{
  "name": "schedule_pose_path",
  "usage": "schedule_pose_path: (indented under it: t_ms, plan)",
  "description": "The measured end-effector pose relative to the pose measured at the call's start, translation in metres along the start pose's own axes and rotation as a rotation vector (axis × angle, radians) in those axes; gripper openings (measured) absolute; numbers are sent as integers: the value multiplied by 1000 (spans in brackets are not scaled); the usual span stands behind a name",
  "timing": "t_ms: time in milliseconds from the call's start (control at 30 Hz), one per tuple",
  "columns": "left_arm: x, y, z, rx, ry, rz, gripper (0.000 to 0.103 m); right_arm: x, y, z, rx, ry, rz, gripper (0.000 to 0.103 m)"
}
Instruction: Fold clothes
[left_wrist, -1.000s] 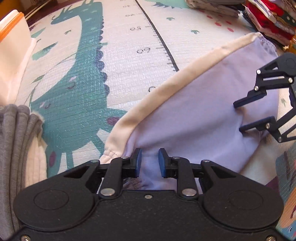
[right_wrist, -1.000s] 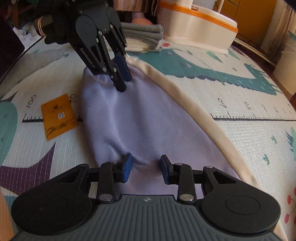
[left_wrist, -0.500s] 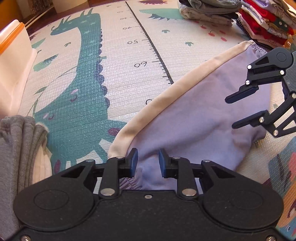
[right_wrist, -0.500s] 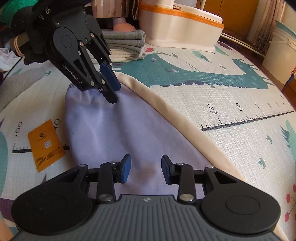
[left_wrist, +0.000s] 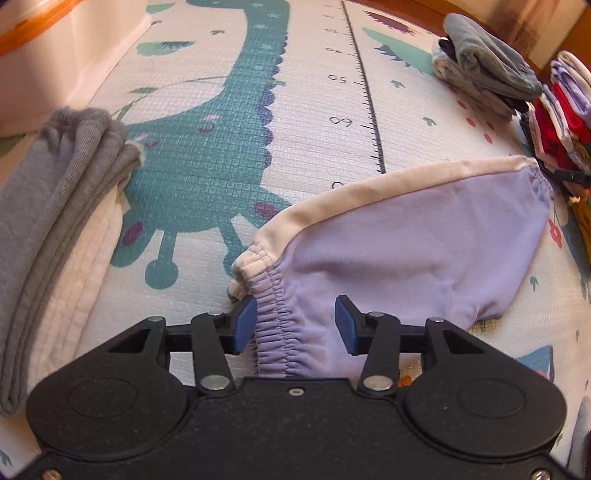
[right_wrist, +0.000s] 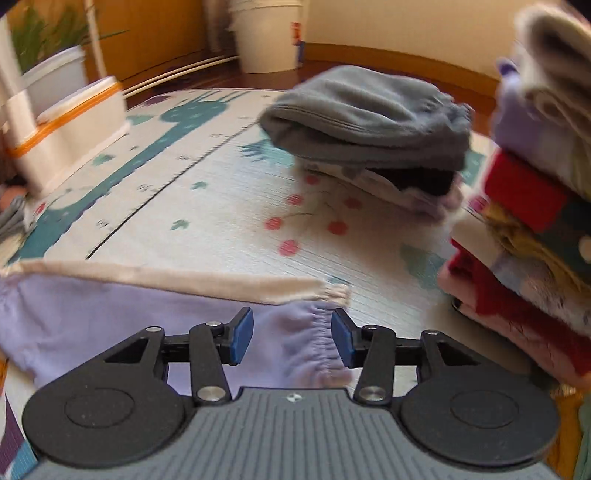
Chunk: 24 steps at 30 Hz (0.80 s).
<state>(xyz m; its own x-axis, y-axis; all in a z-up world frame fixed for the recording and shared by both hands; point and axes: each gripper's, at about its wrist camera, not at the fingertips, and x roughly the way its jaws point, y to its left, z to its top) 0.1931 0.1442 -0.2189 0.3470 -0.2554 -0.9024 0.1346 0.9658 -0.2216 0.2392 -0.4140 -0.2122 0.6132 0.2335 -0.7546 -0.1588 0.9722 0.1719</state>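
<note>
A lavender garment (left_wrist: 406, 236) with a cream band (left_wrist: 388, 188) and gathered elastic ends lies flat on the play mat (left_wrist: 314, 110). My left gripper (left_wrist: 295, 325) is open, its blue pads on either side of one gathered elastic end (left_wrist: 277, 332) of the garment. My right gripper (right_wrist: 291, 336) is open over the other gathered end (right_wrist: 321, 321); the garment (right_wrist: 129, 314) stretches left from there. Neither gripper holds the cloth.
Folded grey and white clothes (left_wrist: 55, 221) lie at left. A grey folded pile (right_wrist: 369, 118) sits ahead of the right gripper. A tall colourful stack (right_wrist: 528, 221) stands at right. A white bin with an orange rim (right_wrist: 66, 129) is at far left.
Both grippers opened wider and shifted toward the garment's two gathered ends. The right gripper swung away, so the left gripper is gone from its view.
</note>
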Motion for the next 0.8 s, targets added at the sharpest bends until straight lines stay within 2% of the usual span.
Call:
schedule_pose_path:
  t_ms: [67,167,267,367,433,533,600,633,733,800]
  plan:
    - [-1,7,-3,-87,5,-7,47,12,-25,-2,108,28,45,53]
    - [-7,15,-10,-178,-6,-37,50,33,-41,-10,190,73,80,54]
    - [-11,27,-19,-282,-20,-77,54,46,-41,-18,195,96,115,50]
    - [-7,40,-26,-361,-17,-80,55,57,-31,-23,114,142,117,36]
    - [2,43,-27,-385,13,-109,55,57,-31,-23,112,144,120,35]
    - [15,34,-27,-304,47,-81,53,54,-33,-24,128,153,124,31]
    - [20,27,-27,-235,55,-67,42,52,-33,-25,144,165,123,30]
    - [20,25,-27,-192,49,-67,32,50,-31,-27,158,178,129,30]
    - [16,33,-24,-124,60,-87,28,44,-27,-36,212,226,156,29]
    - [13,48,-17,-108,57,-57,27,39,-24,-42,247,258,174,28]
